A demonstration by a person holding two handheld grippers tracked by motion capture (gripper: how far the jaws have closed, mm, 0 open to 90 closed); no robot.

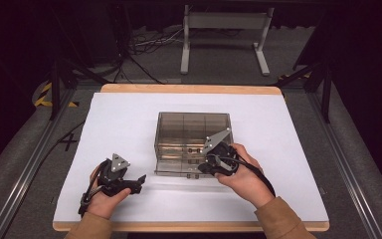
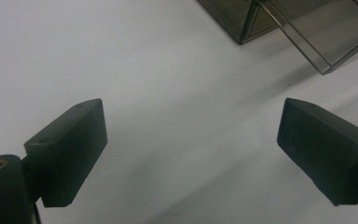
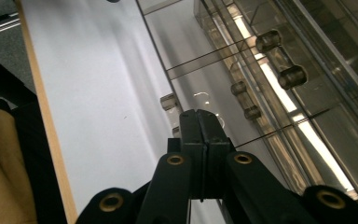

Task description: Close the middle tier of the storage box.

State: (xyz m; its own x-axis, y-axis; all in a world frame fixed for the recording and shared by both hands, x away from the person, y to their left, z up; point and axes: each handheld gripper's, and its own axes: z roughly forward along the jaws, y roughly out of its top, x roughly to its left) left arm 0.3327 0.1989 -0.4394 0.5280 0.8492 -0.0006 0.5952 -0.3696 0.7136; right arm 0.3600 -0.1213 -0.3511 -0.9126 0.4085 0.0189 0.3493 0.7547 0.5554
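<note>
A smoky transparent drawer cabinet (image 1: 193, 142) stands at the middle of a table (image 1: 129, 119) covered in white. The cabinet has several tiers of small drawers whose fronts face the person at the near edge.

The right gripper (image 1: 214, 162), held in the person's right hand (image 1: 243, 177), sits at the near right part of the cabinet's front, at its lowest tier. In the right gripper view, the right gripper (image 3: 200, 122) has its two black jaws pressed flat together with no gap between them. The tips lie at a small clear knob (image 3: 169, 101) on a drawer front (image 3: 200, 88); whether the knob is actually pinched between them cannot be told. Further knobs of upper drawers show to the right of the jaws in that view.

The left gripper (image 1: 137, 180), in the left hand (image 1: 104, 196), rests low over the white surface to the near left of the cabinet, apart from it, pointing right toward it. In the left gripper view its jaws stand wide apart with nothing between them; a drawer (image 2: 317, 37) pulled out of the cabinet's lower corner (image 2: 242, 21) lies beyond them, at the upper right.
</note>
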